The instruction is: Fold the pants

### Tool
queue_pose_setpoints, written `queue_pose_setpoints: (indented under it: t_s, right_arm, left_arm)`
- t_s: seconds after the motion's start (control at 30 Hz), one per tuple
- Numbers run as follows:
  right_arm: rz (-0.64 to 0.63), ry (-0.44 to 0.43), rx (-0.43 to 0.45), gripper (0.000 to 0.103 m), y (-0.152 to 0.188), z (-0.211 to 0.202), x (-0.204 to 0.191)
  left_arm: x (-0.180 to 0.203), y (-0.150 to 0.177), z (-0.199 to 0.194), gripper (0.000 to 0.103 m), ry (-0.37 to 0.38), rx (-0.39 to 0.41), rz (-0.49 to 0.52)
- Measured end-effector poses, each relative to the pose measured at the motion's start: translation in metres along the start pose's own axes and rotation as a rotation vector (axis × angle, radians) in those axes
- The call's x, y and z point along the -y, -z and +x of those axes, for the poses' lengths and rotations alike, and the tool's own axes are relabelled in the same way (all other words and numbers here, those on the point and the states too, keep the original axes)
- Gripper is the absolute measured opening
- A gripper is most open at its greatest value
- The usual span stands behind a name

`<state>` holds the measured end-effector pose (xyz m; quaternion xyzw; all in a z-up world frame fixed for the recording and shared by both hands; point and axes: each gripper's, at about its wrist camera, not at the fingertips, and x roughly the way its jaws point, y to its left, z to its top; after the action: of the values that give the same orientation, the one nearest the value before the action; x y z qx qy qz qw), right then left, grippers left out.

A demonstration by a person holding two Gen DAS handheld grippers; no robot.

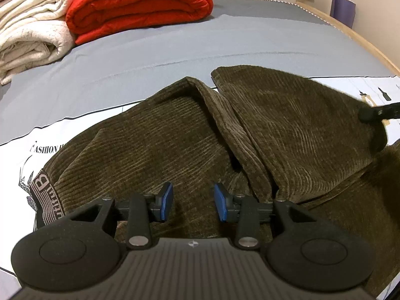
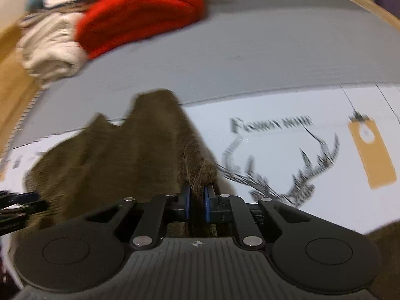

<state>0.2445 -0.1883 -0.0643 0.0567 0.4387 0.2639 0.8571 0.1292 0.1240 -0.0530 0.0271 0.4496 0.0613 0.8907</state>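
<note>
Through the left wrist view, I am hovering my left gripper (image 1: pixel 193 203), fingers apart and empty, over the olive-brown corduroy pants (image 1: pixel 155 140) filling the lower frame. In the right wrist view, my right gripper (image 2: pixel 196 201) is clamping a bunched edge at centre; soft, limp cloth, best taken at hems or waistband.

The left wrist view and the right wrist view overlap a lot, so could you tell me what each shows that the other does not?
Only the left wrist view shows the pants' striped waistband and the open left gripper. Only the right wrist view shows the right gripper shut on a bunched fold of the pants, and the orange tag. Both show the red blanket and grey sheet.
</note>
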Motion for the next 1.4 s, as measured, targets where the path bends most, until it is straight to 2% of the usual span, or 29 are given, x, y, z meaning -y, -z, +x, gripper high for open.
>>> queue_pose_setpoints:
  t_s: [0.1,0.17,0.3,0.37,0.43,0.5,0.57,0.6,0.77,0.9,1.23,1.4]
  right_arm:
    - [-0.181,-0.078,0.057,0.011,0.005,-0.018,-0.028]
    - [-0.284,-0.13,0.054,0.011,0.014,-0.023,-0.048]
    - [-0.456,-0.174,-0.051,0.011,0.034,-0.012,-0.077]
    - [-0.507,-0.153,-0.107,0.012,0.04,0.0,-0.083]
    - [-0.52,-0.109,-0.127,0.012,0.041,0.009,-0.084]
    - [-0.491,-0.075,-0.122,0.018,0.035,0.013,-0.081]
    - [-0.449,-0.015,-0.109,0.044,0.029,0.018,-0.076]
    - [-0.422,-0.008,-0.101,0.049,0.026,0.018,-0.072]
    - [-0.153,-0.052,-0.079,0.05,0.004,0.023,-0.041]
    - [0.008,-0.074,-0.092,0.05,-0.004,0.034,-0.016]
    - [0.266,-0.139,-0.09,0.051,-0.014,0.064,0.016]
    - [0.387,-0.179,-0.083,0.051,-0.025,0.094,0.029]
  left_arm:
    - [0.0,-0.001,0.0,0.041,0.003,0.0,-0.006]
    - [-0.002,-0.002,0.001,0.041,0.007,-0.004,-0.02]
    - [-0.003,-0.006,0.004,0.041,0.015,-0.008,-0.031]
    - [-0.002,-0.008,0.004,0.042,0.016,-0.006,-0.026]
    - [-0.001,-0.009,0.005,0.045,0.018,-0.004,-0.025]
    - [-0.001,-0.01,0.005,0.045,0.02,-0.002,-0.027]
    - [-0.004,-0.012,0.006,0.046,0.02,-0.001,-0.034]
    - [-0.005,-0.011,0.006,0.047,0.02,-0.002,-0.037]
    - [-0.01,-0.013,0.007,0.049,0.02,0.001,-0.048]
    - [-0.008,-0.015,0.008,0.051,0.028,0.001,-0.055]
    - [-0.003,-0.016,0.007,0.052,0.019,0.011,-0.042]
    - [-0.002,-0.014,0.009,0.052,0.006,0.009,-0.041]
